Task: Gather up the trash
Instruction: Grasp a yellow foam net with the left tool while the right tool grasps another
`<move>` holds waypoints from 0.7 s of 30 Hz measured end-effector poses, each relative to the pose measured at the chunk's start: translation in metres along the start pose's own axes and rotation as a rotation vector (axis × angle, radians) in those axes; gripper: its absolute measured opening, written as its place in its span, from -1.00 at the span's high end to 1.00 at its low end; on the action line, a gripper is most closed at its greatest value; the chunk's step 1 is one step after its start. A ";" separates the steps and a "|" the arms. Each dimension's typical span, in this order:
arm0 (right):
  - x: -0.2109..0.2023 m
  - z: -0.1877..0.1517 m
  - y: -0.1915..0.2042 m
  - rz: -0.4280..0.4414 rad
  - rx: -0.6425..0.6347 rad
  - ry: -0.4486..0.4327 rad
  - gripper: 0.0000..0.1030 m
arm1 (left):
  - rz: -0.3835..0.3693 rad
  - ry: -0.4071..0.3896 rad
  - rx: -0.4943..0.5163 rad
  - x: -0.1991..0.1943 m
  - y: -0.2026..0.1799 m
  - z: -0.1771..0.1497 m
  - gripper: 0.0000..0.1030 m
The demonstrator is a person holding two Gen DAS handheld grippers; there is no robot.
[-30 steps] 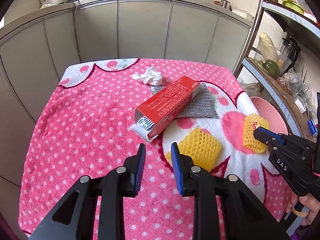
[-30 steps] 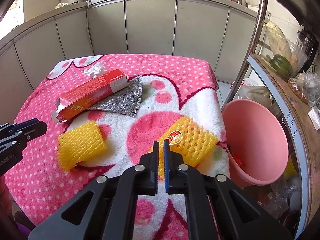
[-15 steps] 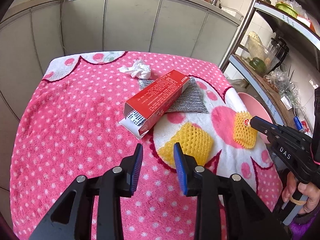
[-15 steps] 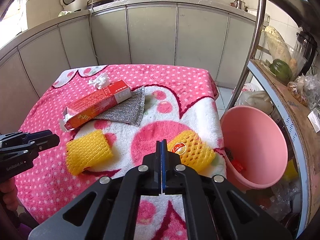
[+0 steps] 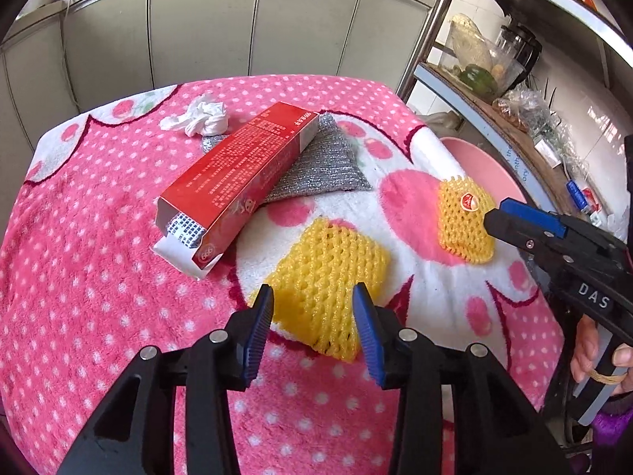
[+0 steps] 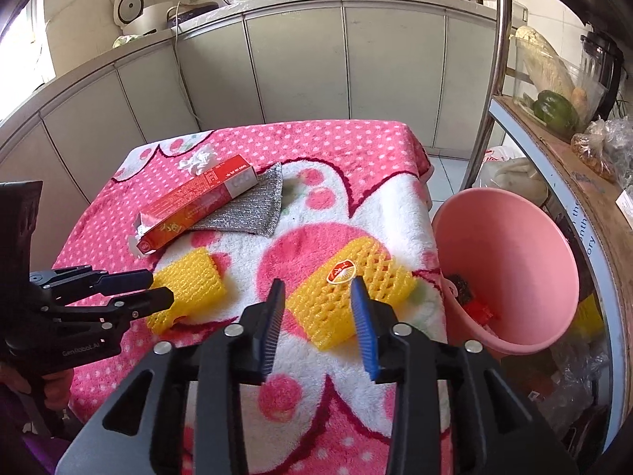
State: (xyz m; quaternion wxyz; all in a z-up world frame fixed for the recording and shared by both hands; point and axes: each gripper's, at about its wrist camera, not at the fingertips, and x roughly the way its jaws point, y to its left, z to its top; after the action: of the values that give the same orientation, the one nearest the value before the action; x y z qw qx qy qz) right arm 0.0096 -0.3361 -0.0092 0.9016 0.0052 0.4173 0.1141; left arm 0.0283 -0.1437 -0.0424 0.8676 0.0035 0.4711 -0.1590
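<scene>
Trash sits on the pink dotted bench: two yellow foam nets, a red box, a grey scrubber, a white tissue wad.

Left tongs are spread wide, tilted down over the near edge of the left net, blue pads either side of it, not gripping. This net's long axis runs near-right to far-left.

Right tongs are also spread wide, pitched down over the right net, pads flanking it; contact can't be told. This net carries a red sticker, long axis near-left to far-right, far end toward the pink bin just off the bench's right edge.

Box lies diagonal, open end near-left, far end resting on the scrubber. Tissue is just beside the box's far end.
</scene>
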 end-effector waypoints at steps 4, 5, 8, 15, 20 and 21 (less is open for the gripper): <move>0.013 -0.002 -0.002 -0.013 -0.006 0.022 0.26 | 0.063 -0.011 0.058 0.004 -0.010 0.001 0.21; 0.016 -0.002 -0.002 -0.021 -0.008 0.024 0.26 | 0.077 -0.015 0.070 0.005 -0.012 0.000 0.21; 0.024 -0.003 -0.001 -0.032 -0.017 0.032 0.26 | 0.097 -0.029 0.086 0.005 -0.012 -0.002 0.32; 0.028 -0.012 -0.011 -0.019 -0.003 0.020 0.55 | 0.092 -0.029 0.056 0.001 -0.006 0.002 0.90; 0.017 -0.009 -0.017 -0.022 0.005 -0.024 1.00 | 0.068 -0.040 0.020 -0.011 -0.002 0.008 0.91; 0.012 -0.008 -0.018 -0.019 0.009 -0.041 1.00 | 0.068 -0.049 0.018 -0.014 -0.002 0.010 0.91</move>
State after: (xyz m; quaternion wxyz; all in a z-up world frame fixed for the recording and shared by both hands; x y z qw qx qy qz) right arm 0.0148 -0.3522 -0.0259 0.9110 0.0076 0.3991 0.1034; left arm 0.0288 -0.1437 -0.0251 0.8837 0.0233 0.4480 -0.1338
